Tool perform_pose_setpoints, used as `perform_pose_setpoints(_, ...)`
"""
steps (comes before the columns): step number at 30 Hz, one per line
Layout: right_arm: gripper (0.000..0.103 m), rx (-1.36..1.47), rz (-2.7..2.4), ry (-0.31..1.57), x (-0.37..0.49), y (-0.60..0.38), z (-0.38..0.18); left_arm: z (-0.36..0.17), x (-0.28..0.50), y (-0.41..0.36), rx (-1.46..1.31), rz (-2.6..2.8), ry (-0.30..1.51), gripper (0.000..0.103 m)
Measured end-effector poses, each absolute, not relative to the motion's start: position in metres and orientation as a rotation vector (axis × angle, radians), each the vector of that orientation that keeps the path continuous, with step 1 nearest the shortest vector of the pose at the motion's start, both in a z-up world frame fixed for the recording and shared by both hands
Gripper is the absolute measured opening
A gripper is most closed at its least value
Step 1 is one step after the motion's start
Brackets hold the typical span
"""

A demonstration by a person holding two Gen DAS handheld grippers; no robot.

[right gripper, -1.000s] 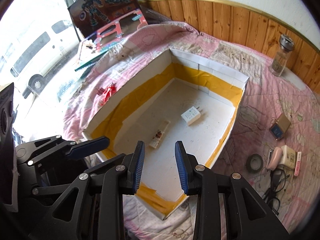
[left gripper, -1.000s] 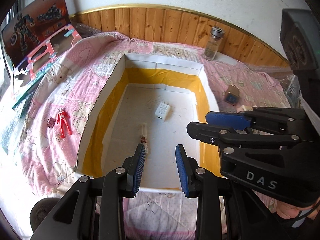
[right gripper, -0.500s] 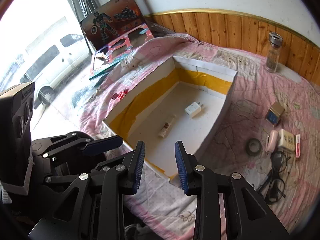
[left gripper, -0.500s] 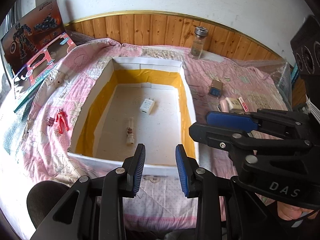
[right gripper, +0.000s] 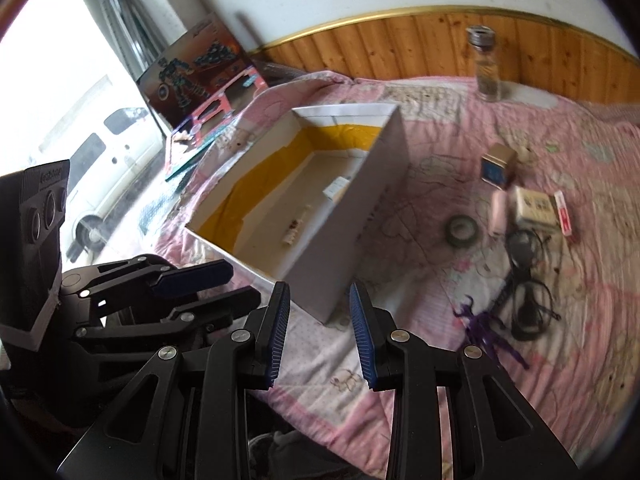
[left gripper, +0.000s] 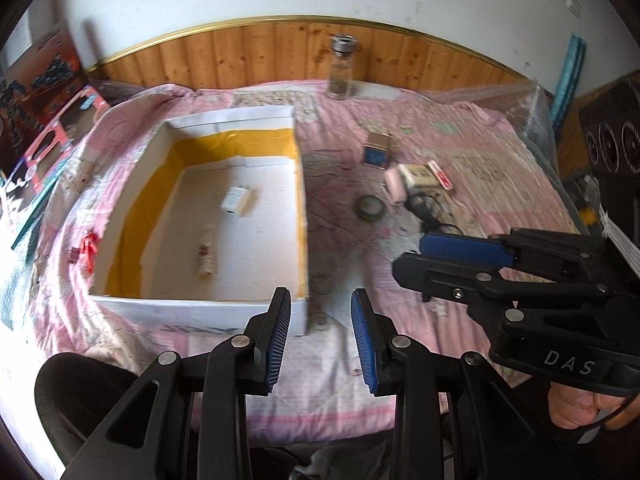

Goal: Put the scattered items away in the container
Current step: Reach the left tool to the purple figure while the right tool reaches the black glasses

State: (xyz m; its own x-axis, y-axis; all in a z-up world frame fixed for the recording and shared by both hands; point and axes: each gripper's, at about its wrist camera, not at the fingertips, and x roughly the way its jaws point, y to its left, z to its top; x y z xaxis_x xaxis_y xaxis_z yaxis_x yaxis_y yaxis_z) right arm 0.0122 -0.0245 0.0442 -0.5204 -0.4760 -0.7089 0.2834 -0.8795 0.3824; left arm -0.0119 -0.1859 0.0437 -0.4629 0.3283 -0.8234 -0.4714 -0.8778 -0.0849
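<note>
left claw (left gripper: 316, 334) open, empty, pulled back off white yellow-lined cardboard box (left gripper: 192, 312) | right claw (right gripper: 316, 334) open, empty, withdrawn | box now 11 o'clock | black tape roll (right gripper: 462, 230) at 1 o'clock

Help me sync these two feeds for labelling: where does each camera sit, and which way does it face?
Left wrist: on the left gripper, facing the wall over the white cardboard box with yellow lining; shows its open jaws, the right gripper and a hand.
Right wrist: on the right gripper, angled towards the box's near corner and the window; shows its open jaws and the left gripper.
Shared: box, glass jar with metal lid, dark tape roll.
</note>
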Motion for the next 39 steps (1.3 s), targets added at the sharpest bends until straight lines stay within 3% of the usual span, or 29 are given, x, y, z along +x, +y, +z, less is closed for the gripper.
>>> perform_pose_setpoints(12,0.036,1.376,-2.484,-0.493,0.031,0.064,-0.013,0.019,-0.012,-0.122,-1.343,2.177,0.217,0.035)
perform_pose_setpoints(31,0.036,1.651,-2.471,-0.482,0.003,0.123,-0.106,-0.076,-0.065,-0.027,-1.618,1.953,0.107,0.040)
perform_pose_setpoints(36,0.036,1.481,-2.129,-0.729,0.003,0.098,-0.110,-0.089,-0.082,-0.030,-1.650,1.996,0.066,0.040)
perform_pose_setpoints(39,0.036,1.485,-2.167,-0.653,0.005,0.094,-0.099,-0.091,-0.087,-0.037,-1.656,2.005,0.038,0.041)
